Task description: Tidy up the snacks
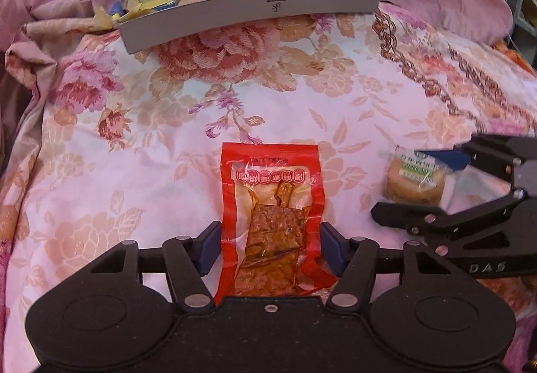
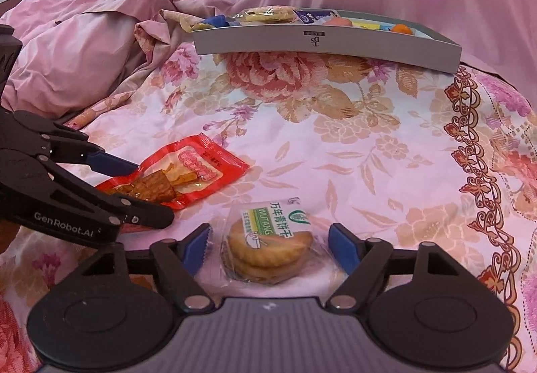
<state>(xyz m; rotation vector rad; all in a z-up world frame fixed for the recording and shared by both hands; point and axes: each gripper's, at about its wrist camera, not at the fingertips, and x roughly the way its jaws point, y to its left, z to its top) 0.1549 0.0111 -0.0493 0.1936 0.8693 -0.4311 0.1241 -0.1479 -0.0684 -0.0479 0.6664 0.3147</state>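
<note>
On the bed: a floral bedspread (image 1: 141,124) carries all items; plain pink bedding (image 2: 100,47) is bunched behind it.
Red snack packet (image 1: 270,222): lies flat on the bedspread, lengthwise between the two fingers of the left hand-held gripper (image 1: 270,247); brown strips show through its clear window.
Left hand-held gripper: blue pads sit at both long edges of the red packet; the packet is not lifted or visibly creased. Whether the pads press on it cannot be told.
Biscuit packet (image 2: 270,243): clear wrapper with a green label, round biscuits stacked inside; lies flat just to the right of the red packet, apart from it.
Right hand-held gripper (image 2: 270,247): jaws spread, one pad on each side of the biscuit packet, a visible gap on the right side, the left pad at the wrapper edge.
Grey tray (image 1: 248,8): at the far end of the bedspread, well apart from both packets, divided into compartments and already holding wrapped snacks.
</note>
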